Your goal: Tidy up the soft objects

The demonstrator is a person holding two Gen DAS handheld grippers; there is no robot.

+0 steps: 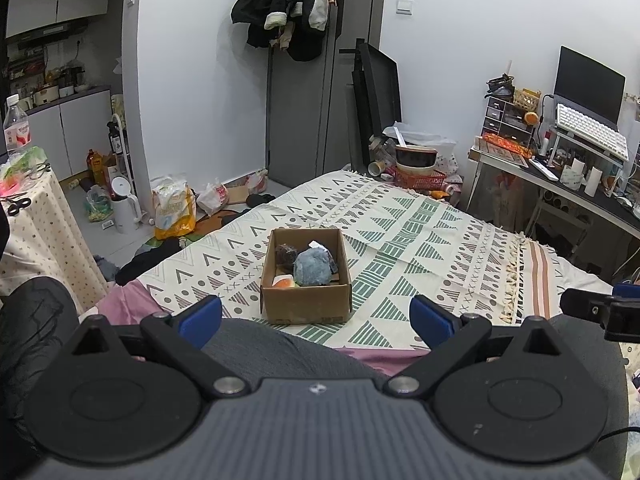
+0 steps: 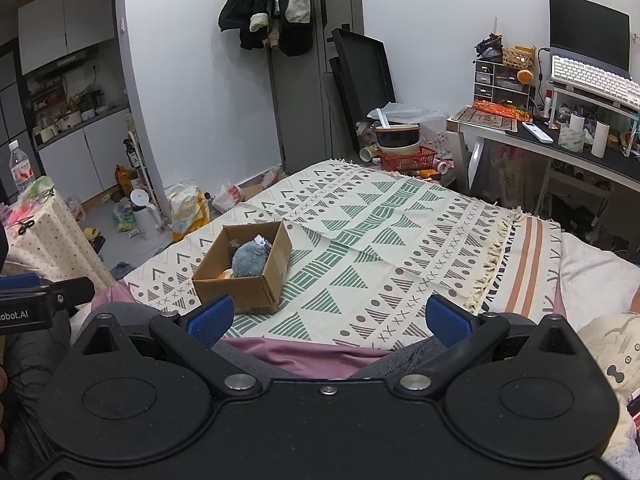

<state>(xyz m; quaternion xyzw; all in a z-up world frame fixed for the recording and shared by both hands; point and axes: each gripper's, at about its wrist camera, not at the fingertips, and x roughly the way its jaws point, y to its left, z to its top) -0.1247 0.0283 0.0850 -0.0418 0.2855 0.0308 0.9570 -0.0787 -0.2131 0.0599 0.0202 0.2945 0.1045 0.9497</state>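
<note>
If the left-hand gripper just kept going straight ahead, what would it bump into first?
Most likely the cardboard box on the patterned blanket; it sits between the open left gripper fingers' line, though depth is hard to judge.

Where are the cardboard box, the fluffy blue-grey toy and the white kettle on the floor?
cardboard box (image 1: 306, 305), left wrist view, on its front wall.
fluffy blue-grey toy (image 1: 313, 268), left wrist view, middle of its fur.
white kettle (image 2: 146, 218), right wrist view, on its body.

Only one piece of lettering reads — "obot.AI" in white on the black body of the left gripper (image 2: 28, 300), at nine o'clock in the right wrist view, its first letter cut off by the edge. Other labels are too blurred.
</note>
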